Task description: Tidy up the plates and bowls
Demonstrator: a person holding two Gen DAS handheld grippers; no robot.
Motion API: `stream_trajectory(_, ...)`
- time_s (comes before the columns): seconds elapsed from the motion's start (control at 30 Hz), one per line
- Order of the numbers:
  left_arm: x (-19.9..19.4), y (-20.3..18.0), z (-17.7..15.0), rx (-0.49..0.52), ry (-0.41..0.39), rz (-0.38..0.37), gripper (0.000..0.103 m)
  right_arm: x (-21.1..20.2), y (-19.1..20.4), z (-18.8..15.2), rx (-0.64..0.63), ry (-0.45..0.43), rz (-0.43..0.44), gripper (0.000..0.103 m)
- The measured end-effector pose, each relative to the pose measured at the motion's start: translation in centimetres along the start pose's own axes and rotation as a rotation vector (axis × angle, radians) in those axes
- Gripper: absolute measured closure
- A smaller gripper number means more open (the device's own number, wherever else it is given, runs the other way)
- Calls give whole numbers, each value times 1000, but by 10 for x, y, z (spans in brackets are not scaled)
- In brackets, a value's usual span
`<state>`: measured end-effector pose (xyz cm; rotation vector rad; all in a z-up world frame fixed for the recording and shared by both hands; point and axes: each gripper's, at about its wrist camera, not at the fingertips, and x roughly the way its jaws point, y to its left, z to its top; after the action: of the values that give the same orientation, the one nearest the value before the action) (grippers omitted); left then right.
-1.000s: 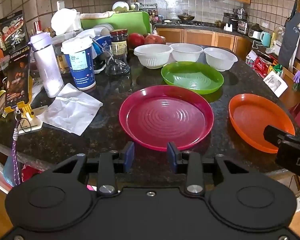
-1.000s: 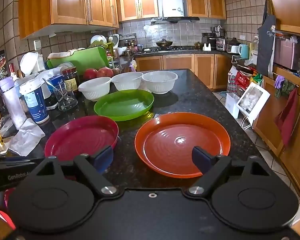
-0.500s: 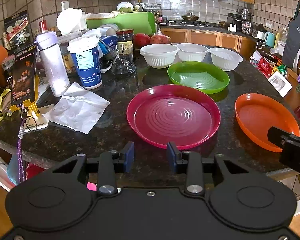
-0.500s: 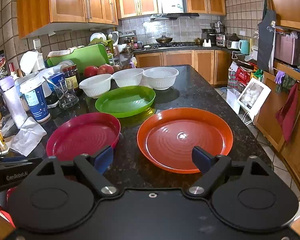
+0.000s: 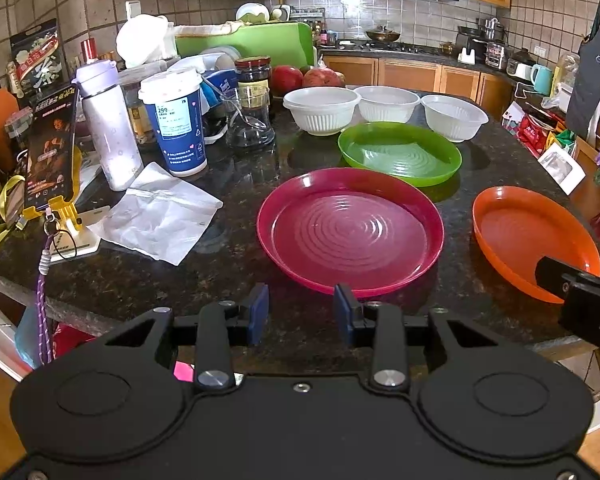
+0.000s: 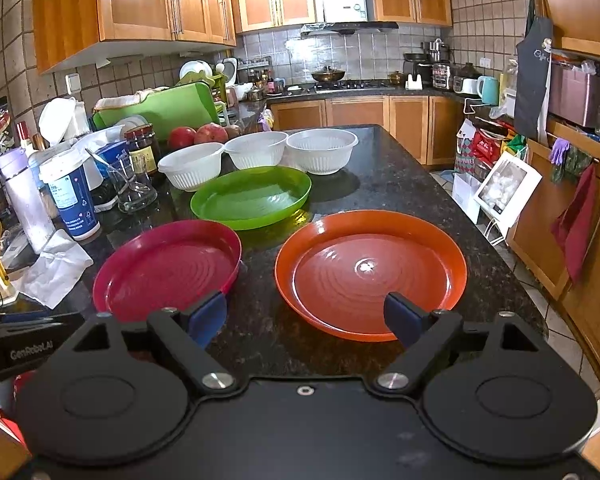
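- You are at the approach step: nothing is lifted, and all the plates and bowls lie apart on the desk.
- Your left gripper (image 5: 301,307) hangs at the near edge, just before the red plate (image 5: 350,229); its jaws stand part open, holding nothing.
- Your right gripper (image 6: 306,315) has wide-open, empty jaws, one fingertip over the near rim of the orange plate (image 6: 370,270).
- The green plate (image 5: 399,153) lies behind the red one; the three white bowls (image 5: 387,103) stand in a row toward the far edge.
- Next, I judge, you must slide one jaw under a plate rim and pinch it.
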<state>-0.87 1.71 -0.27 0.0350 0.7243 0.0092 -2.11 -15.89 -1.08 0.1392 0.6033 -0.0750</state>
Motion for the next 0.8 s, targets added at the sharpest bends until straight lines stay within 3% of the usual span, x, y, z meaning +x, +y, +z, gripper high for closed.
stream_trajectory(0.8,1,5,1,-6,10,-1,58,0,3,1,-15,8,0,13)
